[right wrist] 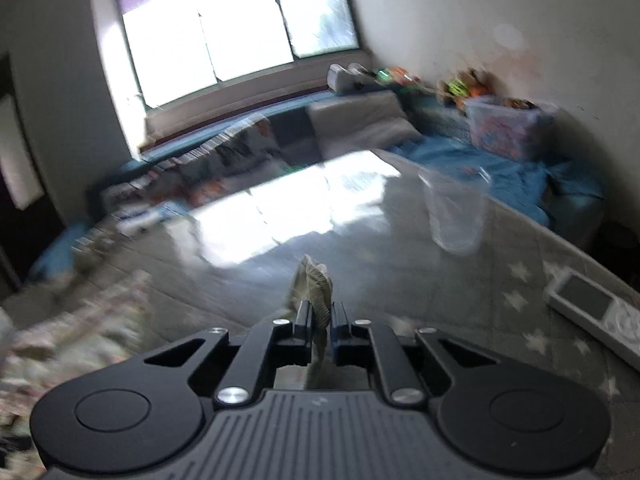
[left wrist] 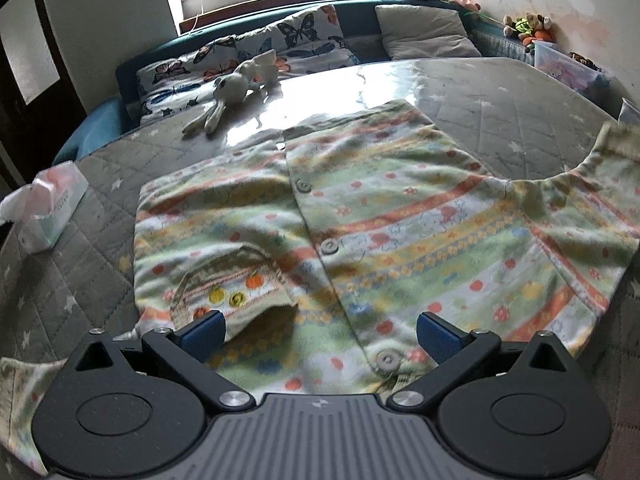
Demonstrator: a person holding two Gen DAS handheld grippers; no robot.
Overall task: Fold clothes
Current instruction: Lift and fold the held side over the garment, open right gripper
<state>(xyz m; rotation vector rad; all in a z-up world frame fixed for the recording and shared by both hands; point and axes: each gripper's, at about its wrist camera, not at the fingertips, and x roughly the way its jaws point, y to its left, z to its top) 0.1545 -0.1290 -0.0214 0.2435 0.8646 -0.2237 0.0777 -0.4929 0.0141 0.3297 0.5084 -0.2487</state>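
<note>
Two black grippers are being held over a grey quilted star-print mattress. The left gripper is being kept wide apart above the pastel striped button-front baby garment, which is lying spread flat. The right gripper is being clamped together on a ribbed cuff of that garment. Beyond, a white plush rabbit and butterfly-print pillows are being lit by the window

Shirt spread on bed; tissue pack left, rabbit toy behind
</note>
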